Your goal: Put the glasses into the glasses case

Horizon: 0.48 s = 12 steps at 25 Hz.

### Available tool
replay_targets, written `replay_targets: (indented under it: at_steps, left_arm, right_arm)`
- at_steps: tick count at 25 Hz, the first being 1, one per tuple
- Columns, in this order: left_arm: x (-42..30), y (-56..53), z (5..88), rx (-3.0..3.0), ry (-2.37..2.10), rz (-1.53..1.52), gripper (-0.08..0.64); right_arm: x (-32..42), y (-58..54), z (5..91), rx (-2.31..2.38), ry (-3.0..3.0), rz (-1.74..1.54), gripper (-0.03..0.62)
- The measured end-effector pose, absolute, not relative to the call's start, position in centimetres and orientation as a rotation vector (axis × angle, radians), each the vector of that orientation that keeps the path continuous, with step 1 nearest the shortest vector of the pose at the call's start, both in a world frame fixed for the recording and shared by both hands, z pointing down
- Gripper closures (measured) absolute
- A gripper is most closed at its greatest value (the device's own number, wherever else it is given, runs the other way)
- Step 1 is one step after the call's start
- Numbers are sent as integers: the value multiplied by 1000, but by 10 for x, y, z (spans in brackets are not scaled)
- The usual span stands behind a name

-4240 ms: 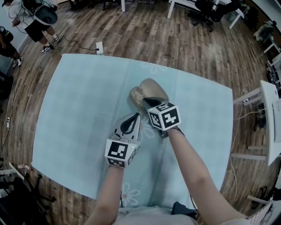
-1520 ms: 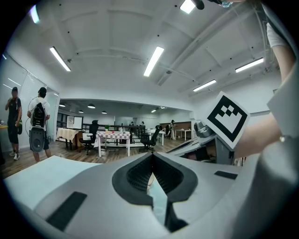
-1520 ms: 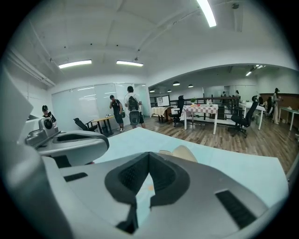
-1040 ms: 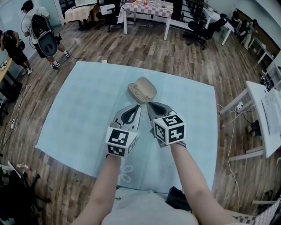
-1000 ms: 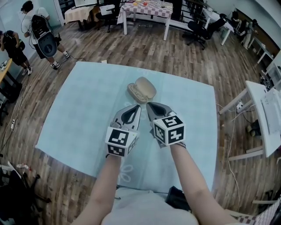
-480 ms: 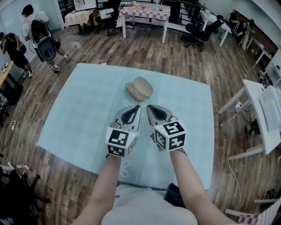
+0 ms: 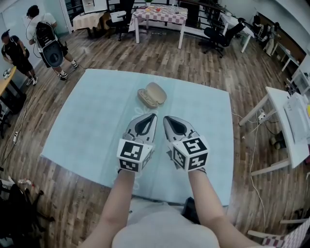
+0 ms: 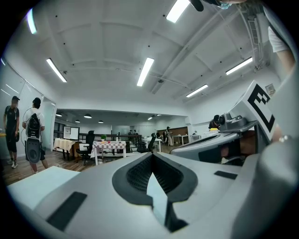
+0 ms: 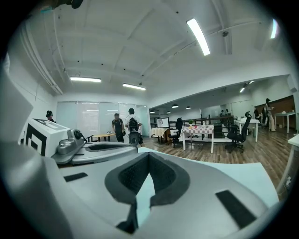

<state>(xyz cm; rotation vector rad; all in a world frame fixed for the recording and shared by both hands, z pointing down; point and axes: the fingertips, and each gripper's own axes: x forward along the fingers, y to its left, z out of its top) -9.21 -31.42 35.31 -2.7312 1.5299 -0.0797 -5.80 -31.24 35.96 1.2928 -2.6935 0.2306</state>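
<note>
A beige glasses case [image 7: 151, 95] lies open on the light blue tablecloth [image 7: 87, 121], its lid tilted back; what is inside is too small to make out. Both grippers hover side by side nearer to me than the case, apart from it and pointing toward it. My left gripper [image 7: 154, 115] is shut with nothing between its jaws, its tips meeting in the left gripper view [image 8: 151, 154]. The right gripper [image 7: 165, 117] is also shut and empty [image 9: 148, 154]. Neither gripper view shows the case; both look level across the room.
The table's edges lie all around the cloth, with wooden floor beyond. Two people [image 7: 41, 34] stand at the far left. A white desk [image 7: 290, 126] stands to the right, and a checkered table [image 7: 160, 12] and office chairs [image 7: 215, 34] at the back.
Both grippers have drawn back from the case toward me and risen a little, staying shut. Earlier the right gripper was over the case; the case stays where it was.
</note>
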Motion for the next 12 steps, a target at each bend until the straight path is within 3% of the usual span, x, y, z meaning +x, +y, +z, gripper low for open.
replay_targets:
  at_steps: [12]
  left_arm:
    - [-83,-295,334,-2690,1543,-33,552]
  right_arm:
    - [-45,-290,339,1332,-2782,179,588]
